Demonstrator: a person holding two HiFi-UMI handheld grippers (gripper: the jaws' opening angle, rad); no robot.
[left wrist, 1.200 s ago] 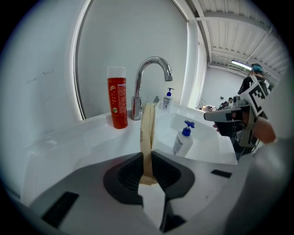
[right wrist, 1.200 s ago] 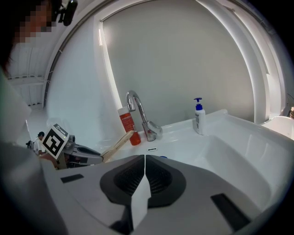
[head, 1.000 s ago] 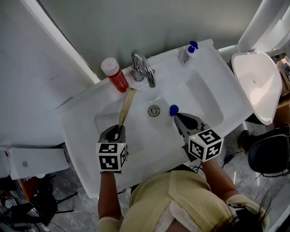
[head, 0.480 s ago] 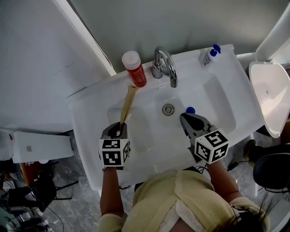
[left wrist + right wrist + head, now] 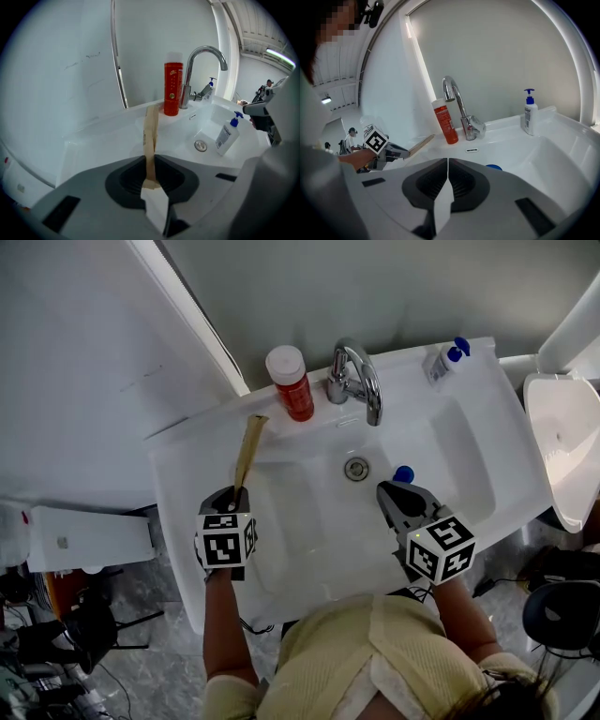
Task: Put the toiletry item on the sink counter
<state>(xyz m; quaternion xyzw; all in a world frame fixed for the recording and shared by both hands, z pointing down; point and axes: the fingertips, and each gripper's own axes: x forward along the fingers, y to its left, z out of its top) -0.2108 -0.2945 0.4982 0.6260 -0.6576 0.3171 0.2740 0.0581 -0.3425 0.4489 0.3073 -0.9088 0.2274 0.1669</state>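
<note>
My left gripper (image 5: 230, 501) (image 5: 151, 176) is shut on the near end of a long flat tan stick (image 5: 246, 456) (image 5: 150, 136). The stick's far end reaches over the white sink counter (image 5: 187, 456), left of a red bottle (image 5: 291, 382) (image 5: 172, 89) (image 5: 445, 121). My right gripper (image 5: 394, 495) (image 5: 447, 164) hangs over the basin, jaws together with nothing between them. A white pump bottle with a blue cap (image 5: 403, 474) (image 5: 227, 136) stands tilted in the basin just beyond its tips.
A chrome faucet (image 5: 361, 381) (image 5: 459, 105) stands at the back middle, the drain (image 5: 356, 469) below it. A second pump bottle (image 5: 445, 360) (image 5: 529, 115) stands at the counter's back right. A toilet (image 5: 562, 446) is at the right, a white box (image 5: 84, 540) at the left.
My left gripper has carried the stick leftwards, so its far end has left the red bottle's foot for the counter's left part. The right gripper stays over the basin.
</note>
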